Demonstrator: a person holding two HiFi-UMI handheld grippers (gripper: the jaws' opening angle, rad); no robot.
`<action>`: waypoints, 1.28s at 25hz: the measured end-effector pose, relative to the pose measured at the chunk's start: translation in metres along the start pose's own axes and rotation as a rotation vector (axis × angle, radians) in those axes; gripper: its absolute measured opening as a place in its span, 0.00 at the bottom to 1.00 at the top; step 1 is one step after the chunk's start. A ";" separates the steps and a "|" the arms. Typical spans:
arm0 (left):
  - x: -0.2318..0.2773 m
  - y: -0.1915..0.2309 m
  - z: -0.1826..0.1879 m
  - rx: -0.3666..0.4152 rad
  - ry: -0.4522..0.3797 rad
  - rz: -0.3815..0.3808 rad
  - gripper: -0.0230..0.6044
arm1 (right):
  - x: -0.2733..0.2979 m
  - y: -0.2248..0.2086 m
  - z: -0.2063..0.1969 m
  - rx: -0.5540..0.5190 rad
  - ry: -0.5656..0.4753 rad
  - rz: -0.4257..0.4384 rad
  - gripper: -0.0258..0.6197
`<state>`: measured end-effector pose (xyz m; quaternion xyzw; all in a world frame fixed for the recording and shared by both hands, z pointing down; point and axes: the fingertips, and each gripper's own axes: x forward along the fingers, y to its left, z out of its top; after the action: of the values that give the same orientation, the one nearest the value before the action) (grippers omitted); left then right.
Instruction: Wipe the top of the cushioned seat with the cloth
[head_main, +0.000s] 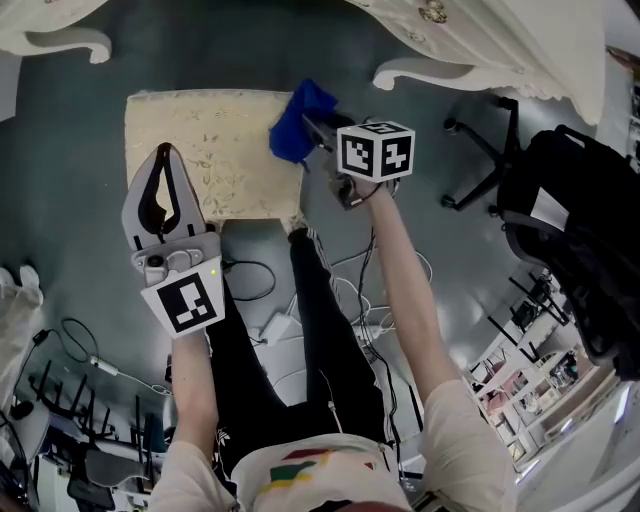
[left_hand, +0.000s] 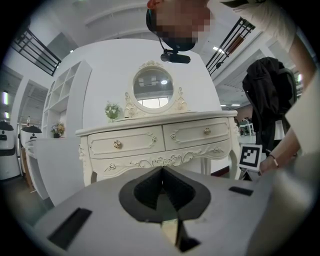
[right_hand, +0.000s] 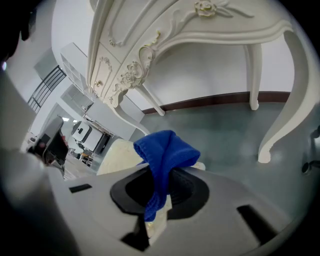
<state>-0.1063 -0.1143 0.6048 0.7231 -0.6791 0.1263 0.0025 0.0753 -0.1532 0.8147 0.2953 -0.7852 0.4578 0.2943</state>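
1. At the 2 o'clock corner of the cushioned seat (head_main: 215, 140), as the head view shows it, my right claw (head_main: 318, 130) is clamped on the blue cloth (head_main: 298, 118). The cloth bunches out past the tips over the seat's right edge.
2. In the right gripper view, the cloth (right_hand: 166, 152) is pinched between the two jaws of the right claw (right_hand: 161, 181). One fold stands up above them and a tail hangs down into the gap. The cream seat (right_hand: 117, 156) shows just behind, at 10 o'clock from the cloth.
3. My left claw (head_main: 165, 152) lies over the 9 o'clock side of the seat, well apart from the cloth.
4. The left gripper view shows the left claw (left_hand: 161, 172) with its jaws together, tip against tip, and nothing between them. I cannot tell whether it touches the cushion.
5. Straight ahead of the left claw stands a white dressing table (left_hand: 160, 142) with an oval mirror (left_hand: 153, 90) on top. In the head view, its curved legs (head_main: 440, 68) stand on the grey floor (head_main: 80, 150) at 1 o'clock from the seat.
6. At 3 o'clock in the head view is an office chair (head_main: 570, 210) draped in black. Cables (head_main: 350, 288) lie on the floor at the seat's 5 o'clock, beside my legs.
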 end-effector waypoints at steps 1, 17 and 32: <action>0.001 -0.001 0.000 -0.005 0.000 0.001 0.04 | -0.002 -0.004 -0.001 0.003 0.000 -0.008 0.09; 0.000 0.005 0.001 -0.016 0.004 0.010 0.04 | -0.012 -0.020 -0.004 -0.006 0.009 -0.125 0.09; -0.049 0.106 0.019 -0.039 -0.026 0.155 0.04 | -0.035 0.167 0.032 -0.062 -0.123 0.101 0.09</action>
<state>-0.2095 -0.0778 0.5595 0.6697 -0.7354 0.1033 -0.0019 -0.0310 -0.1074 0.6849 0.2734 -0.8295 0.4287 0.2312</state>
